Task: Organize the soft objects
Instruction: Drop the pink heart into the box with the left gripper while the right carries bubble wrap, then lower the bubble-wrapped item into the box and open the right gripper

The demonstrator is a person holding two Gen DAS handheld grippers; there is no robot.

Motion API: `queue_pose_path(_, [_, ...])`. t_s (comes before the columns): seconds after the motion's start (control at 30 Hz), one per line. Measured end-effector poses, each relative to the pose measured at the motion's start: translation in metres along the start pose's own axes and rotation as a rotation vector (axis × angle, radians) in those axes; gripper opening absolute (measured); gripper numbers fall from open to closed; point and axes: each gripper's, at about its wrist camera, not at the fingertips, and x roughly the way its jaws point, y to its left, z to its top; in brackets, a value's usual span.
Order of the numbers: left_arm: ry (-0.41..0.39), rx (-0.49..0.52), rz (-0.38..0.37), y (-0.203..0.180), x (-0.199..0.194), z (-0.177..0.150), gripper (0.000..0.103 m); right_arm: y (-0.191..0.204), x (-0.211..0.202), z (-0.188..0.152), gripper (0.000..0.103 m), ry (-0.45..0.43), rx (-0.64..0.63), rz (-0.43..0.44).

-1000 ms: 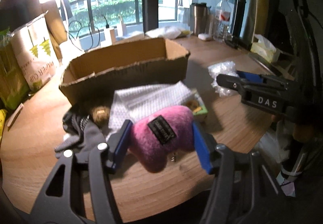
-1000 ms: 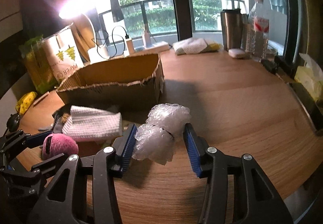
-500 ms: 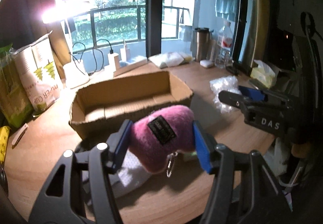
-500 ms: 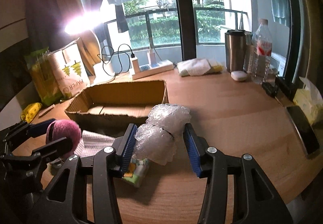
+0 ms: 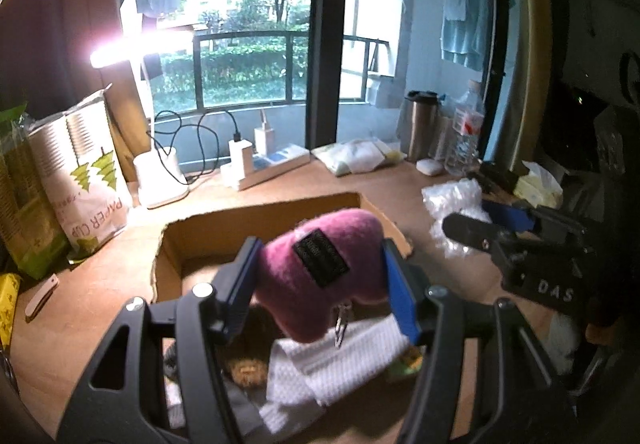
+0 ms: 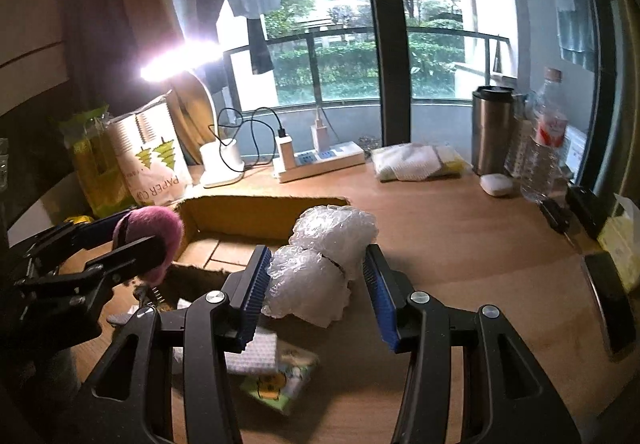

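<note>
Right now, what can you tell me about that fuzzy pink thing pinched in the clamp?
The pink plush toy looks like soft, fuzzy magenta felt, rounded and lumpy. A black woven label is sewn on its face, and a small metal clip dangles beneath. The left gripper squeezes it between blue pads on both sides, holding it off the table, tilted, in front of the open cardboard box. Nothing else touches it.
</note>
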Motion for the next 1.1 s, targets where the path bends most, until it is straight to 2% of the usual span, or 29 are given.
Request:
queue_pose_path(0.33, [0.023, -0.068, 0.024, 0.011, 0.043, 0.014, 0.062, -0.011, 0.03, 0.015, 0.05, 0.023, -0.008, 0.056])
queue_pose_path(0.67, [0.119, -0.134, -0.029, 0.014, 0.094, 0.01, 0.062, -0.017, 0.064, 0.017, 0.05, 0.059, -0.006, 0.116])
queue_pose_path(0.83, [0.185, -0.161, -0.041, 0.018, 0.113, 0.005, 0.068, -0.019, 0.077, 0.016, 0.05, 0.083, -0.003, 0.125])
queue_pose_path(0.97, [0.199, -0.18, -0.029, 0.022, 0.117, 0.004, 0.072, -0.019, 0.083, 0.017, 0.051, 0.091, -0.002, 0.131])
queue_pose_path(1.0, [0.205, -0.189, -0.021, 0.024, 0.117, 0.003, 0.076, -0.018, 0.085, 0.017, 0.051, 0.092, 0.0, 0.13])
queue_pose_path(1.1, [0.215, -0.216, -0.027, 0.031, 0.115, 0.0, 0.079, -0.018, 0.086, 0.018, 0.058, 0.095, 0.01, 0.131])
